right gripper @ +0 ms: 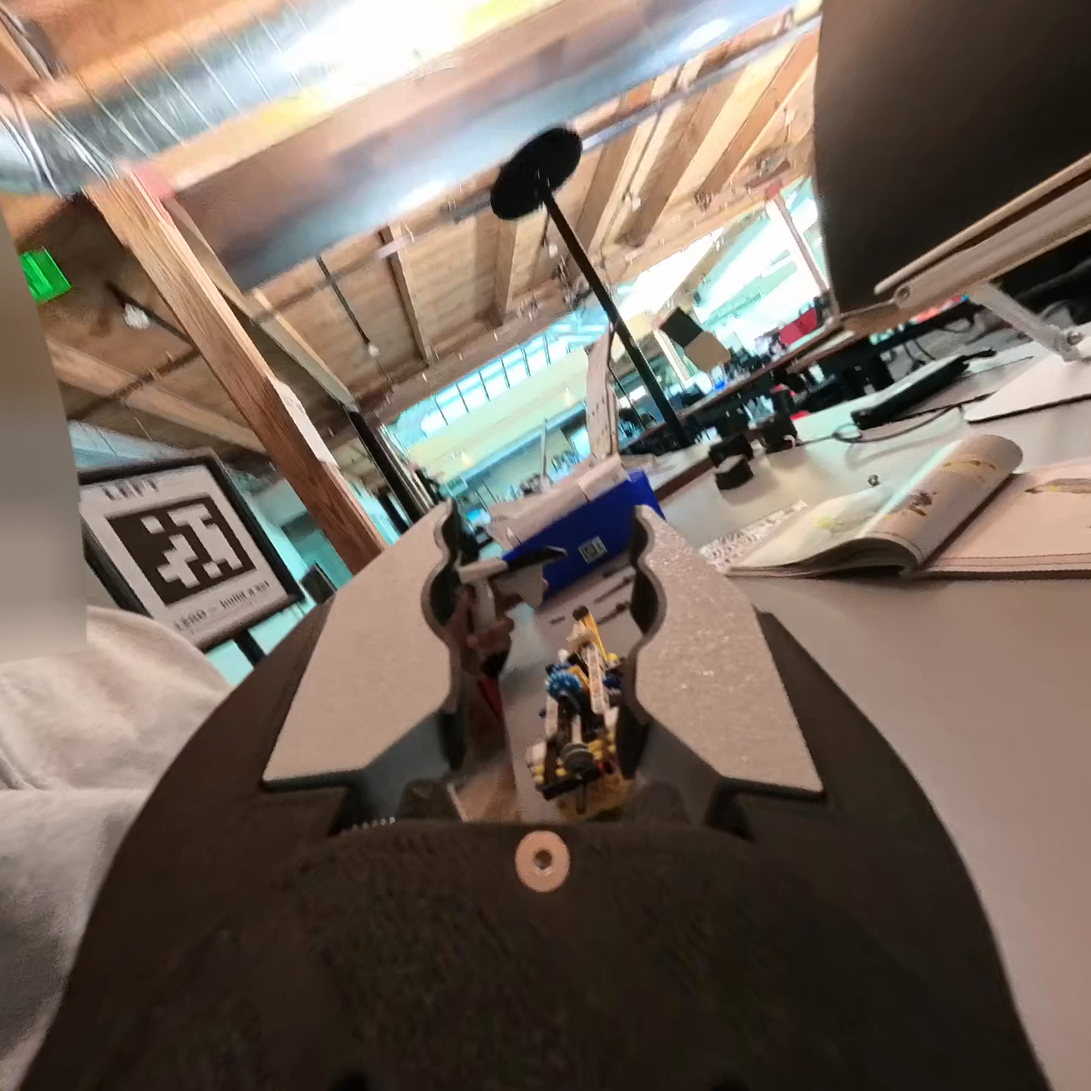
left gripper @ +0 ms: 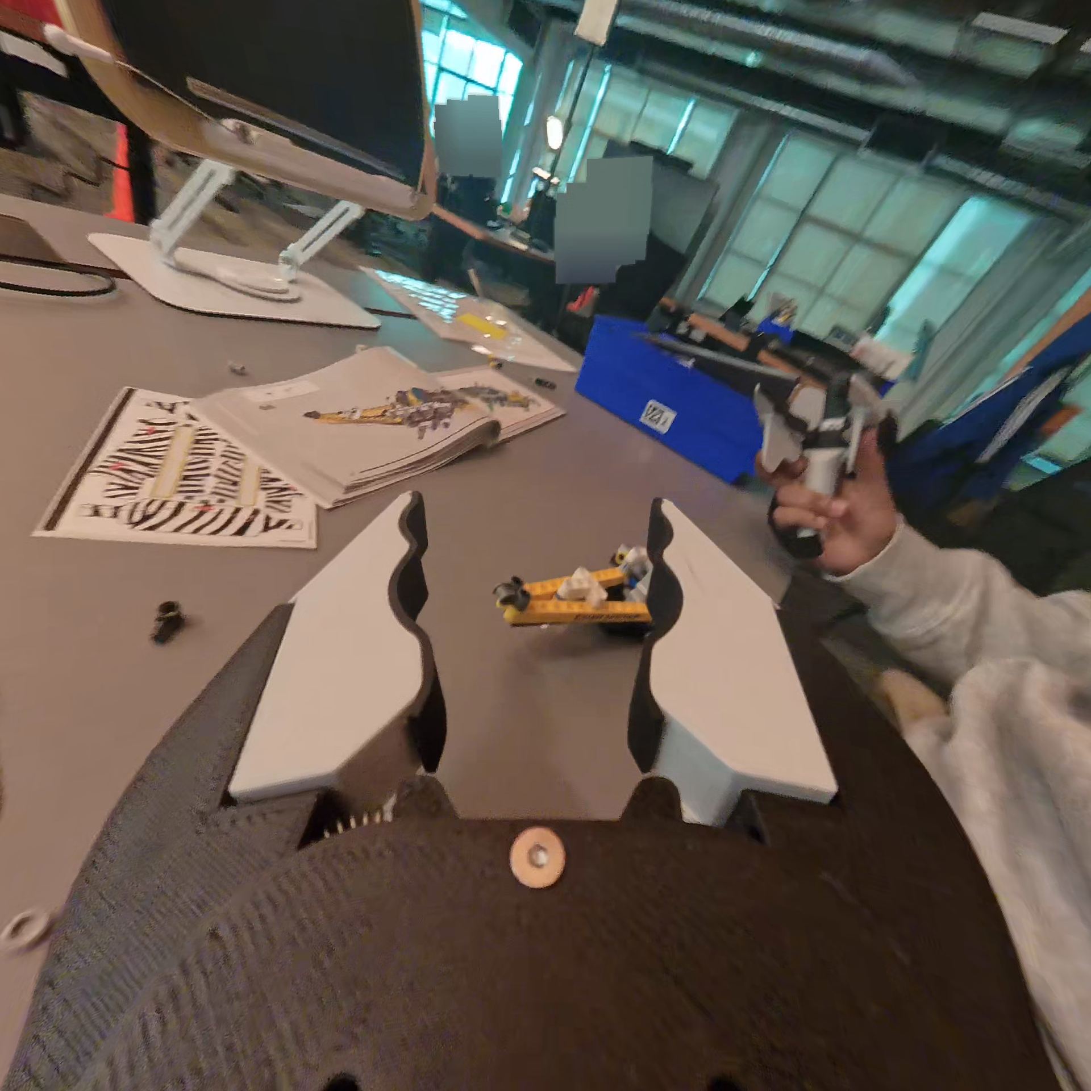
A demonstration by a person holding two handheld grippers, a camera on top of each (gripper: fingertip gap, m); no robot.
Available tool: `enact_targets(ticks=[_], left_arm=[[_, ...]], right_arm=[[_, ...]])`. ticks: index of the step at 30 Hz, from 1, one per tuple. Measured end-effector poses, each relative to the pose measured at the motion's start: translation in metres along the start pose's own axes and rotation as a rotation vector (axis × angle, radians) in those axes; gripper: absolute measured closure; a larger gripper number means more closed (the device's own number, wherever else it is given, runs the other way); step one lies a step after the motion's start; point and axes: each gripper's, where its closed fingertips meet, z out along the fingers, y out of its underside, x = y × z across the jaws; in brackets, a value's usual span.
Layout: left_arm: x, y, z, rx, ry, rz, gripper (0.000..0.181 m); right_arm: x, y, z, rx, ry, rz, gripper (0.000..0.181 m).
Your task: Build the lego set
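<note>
- The lego model (left gripper: pixel 575 593) is a small build made of long yellow beams with white and black bits and a black round piece at one end. It sits on the grey table (left gripper: pixel 502 738).
- In the right wrist view the same lego model (right gripper: pixel 581 726) looks long and thin, with a small blue gear and black parts near the close end.
- A big dark screen on a white stand (left gripper: pixel 236 260) is far past the left jaws, up and to the left side.
- A blue bin (left gripper: pixel 661 384) stands beyond the jaws, off to the right of them.
- An open instruction book (left gripper: pixel 378 413) lies flat past the left finger, and a striped sticker sheet (left gripper: pixel 177 472) lies just beside it.
- A small black piece (left gripper: pixel 167 620) lies alone on the table, out to the left of the left finger.
- The left gripper (left gripper: pixel 537 519) has its jaws spread wide with nothing in them. The model sits between the two fingers, near the tips, close against the right finger. I cannot tell if it touches.
- The right gripper (right gripper: pixel 546 531) also has its jaws spread apart. The model is low between its fingers, closer to the right one, and it is not pinched.
- From the left wrist view, a hand (left gripper: pixel 838 519) holds up the other gripper off to the right, well away from the model.
</note>
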Motion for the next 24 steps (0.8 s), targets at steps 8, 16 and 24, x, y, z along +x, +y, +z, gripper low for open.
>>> enact_targets(ticks=[8,16,24], left_arm=[[0.004,0.027,0.003,-0.113,-0.081,0.136,0.113],[0.013,0.018,0.024,-0.09,-0.014,0.183,0.118],[0.022,0.015,0.052,-0.089,0.061,0.199,0.12]], right_arm=[[0.009,0.064,0.029,-0.334,0.024,-0.136,0.123],[0.004,0.119,0.017,-0.635,0.12,-0.353,0.111],[0.015,0.156,0.002,-0.793,0.273,-0.471,0.097]])
